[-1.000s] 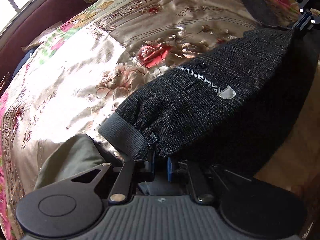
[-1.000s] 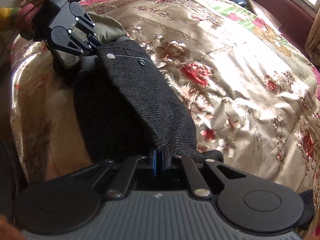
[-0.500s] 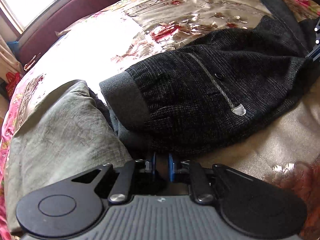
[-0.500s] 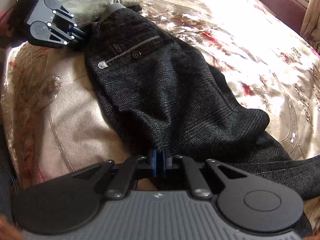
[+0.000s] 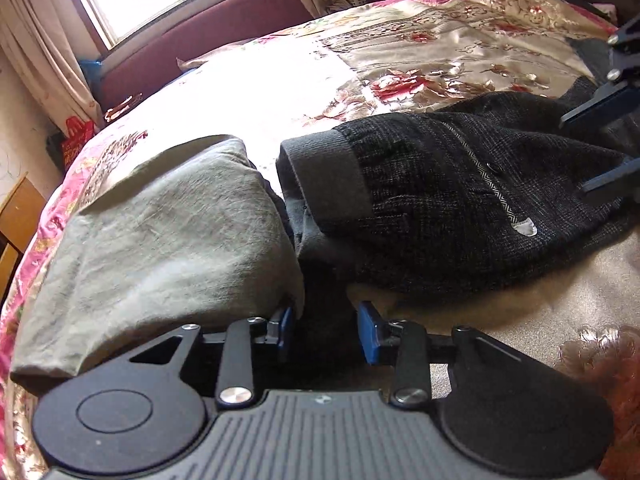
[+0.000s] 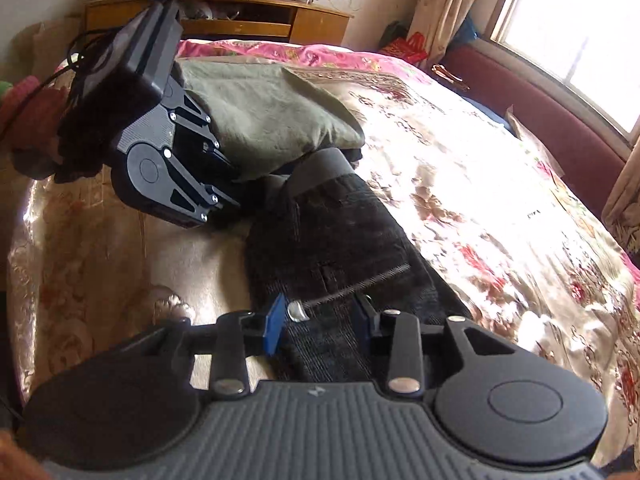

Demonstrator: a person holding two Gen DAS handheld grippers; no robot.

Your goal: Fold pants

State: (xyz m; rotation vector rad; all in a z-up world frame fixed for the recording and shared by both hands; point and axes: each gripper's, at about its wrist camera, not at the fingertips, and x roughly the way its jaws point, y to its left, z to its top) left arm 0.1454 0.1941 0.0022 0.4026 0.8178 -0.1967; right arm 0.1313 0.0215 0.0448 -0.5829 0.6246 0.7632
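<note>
Both my jaws just opened: left gripper (image 5: 326,330) and right gripper (image 6: 318,326) off pants (image 5: 460,208), fabric btwn pads, centre frame.

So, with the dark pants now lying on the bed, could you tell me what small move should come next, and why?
Probably draw both grippers back clear of the cloth. The dark pants lie folded on the bedspread beside the grey-green garment. The left gripper and right gripper have just been opening; fabric sits between their blue pads, which no longer press it, so pulling away should not drag the fold.
</note>
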